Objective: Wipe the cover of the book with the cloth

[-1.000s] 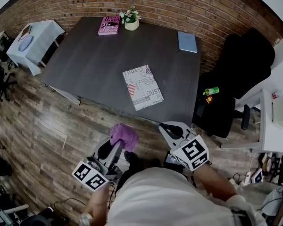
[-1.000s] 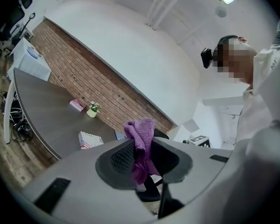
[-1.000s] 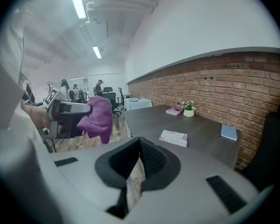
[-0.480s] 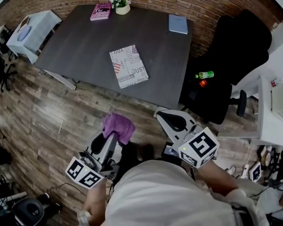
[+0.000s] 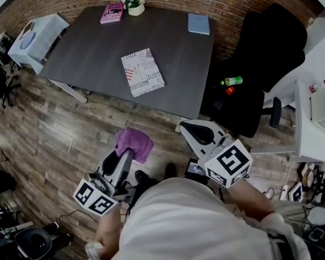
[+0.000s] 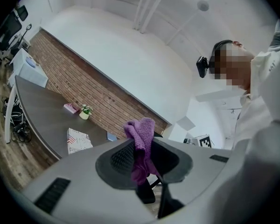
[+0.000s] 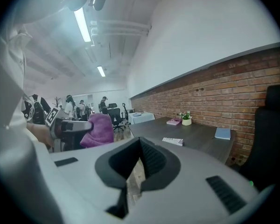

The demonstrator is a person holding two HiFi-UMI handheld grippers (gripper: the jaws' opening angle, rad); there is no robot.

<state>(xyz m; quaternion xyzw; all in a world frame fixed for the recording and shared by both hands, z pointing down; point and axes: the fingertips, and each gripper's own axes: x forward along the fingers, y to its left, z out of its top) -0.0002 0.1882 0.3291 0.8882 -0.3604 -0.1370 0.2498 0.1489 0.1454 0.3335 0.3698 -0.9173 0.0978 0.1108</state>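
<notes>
At the far left, a small white side table (image 5: pixel 37 37) stands just beside the corner of the dark surface (image 5: pixel 92 47), on a wooden plank floor (image 5: pixel 49 134). Lower down, over that floor and short of the surface's near edge, the left hand-held gripper (image 5: pixel 127 155) is clamped on a purple cloth (image 5: pixel 133 144). In the left gripper view the cloth (image 6: pixel 141 136) is pinched between the two jaws, bunching above them and hanging down through the gap.

On the surface, a pink book (image 5: pixel 111 13) lies at the far edge by the brick wall, with a small flower pot (image 5: pixel 134 4) just to its right. The book (image 5: pixel 142 72), with a newsprint-patterned cover, lies flat and closed near the middle of the surface toward its near edge, well apart from both grippers and from the cloth. A pale blue notebook (image 5: pixel 198 24) lies near the far right corner.

Right of the cloth, the right hand-held gripper (image 5: pixel 193 130) is also held over the floor. Its jaws are pressed together with nothing between them, as the right gripper view shows.

Further right, a black office chair (image 5: pixel 265 53) stands beside the surface with a green bottle (image 5: pixel 231 81) on its seat. A white desk (image 5: pixel 314 129) fills the right edge.
</notes>
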